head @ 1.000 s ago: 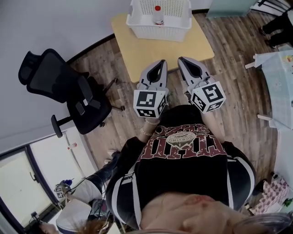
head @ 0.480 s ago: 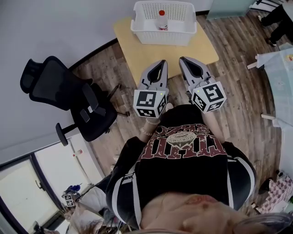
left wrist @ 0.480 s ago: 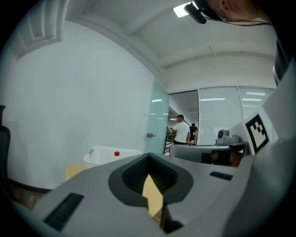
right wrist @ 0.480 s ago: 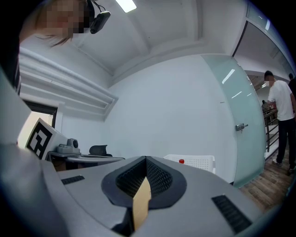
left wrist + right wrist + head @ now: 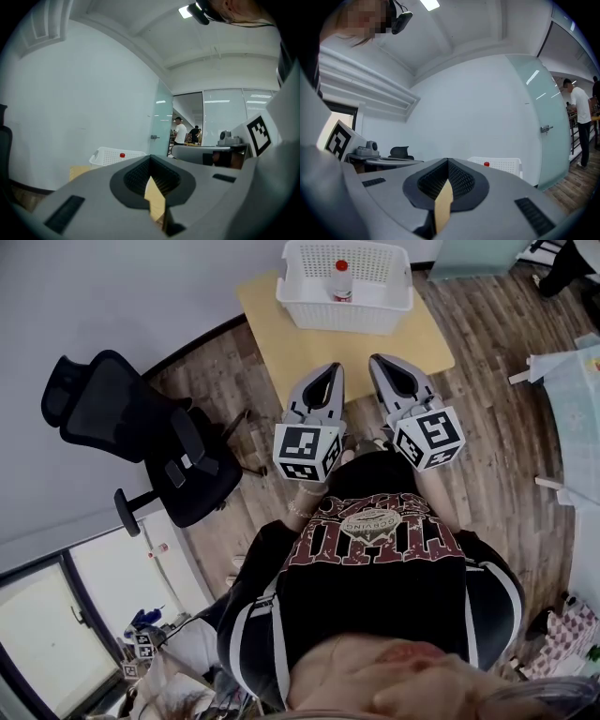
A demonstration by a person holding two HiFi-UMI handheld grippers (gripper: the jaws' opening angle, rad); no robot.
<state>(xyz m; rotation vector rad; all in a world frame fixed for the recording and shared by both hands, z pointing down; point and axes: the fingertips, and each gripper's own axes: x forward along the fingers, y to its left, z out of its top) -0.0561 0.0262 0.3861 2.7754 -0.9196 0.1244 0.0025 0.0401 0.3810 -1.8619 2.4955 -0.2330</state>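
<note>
Inside white perforated basket (image 5: 349, 315), upright bottle (image 5: 341, 284), red cap (image 5: 341, 265), pale body

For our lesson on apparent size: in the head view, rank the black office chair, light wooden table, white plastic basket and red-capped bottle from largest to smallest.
1. black office chair
2. light wooden table, partly covered; these two look close
3. white plastic basket
4. red-capped bottle

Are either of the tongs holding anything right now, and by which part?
Nothing is held: left tongs and right tongs are both shut and empty, short of the white basket.
</note>
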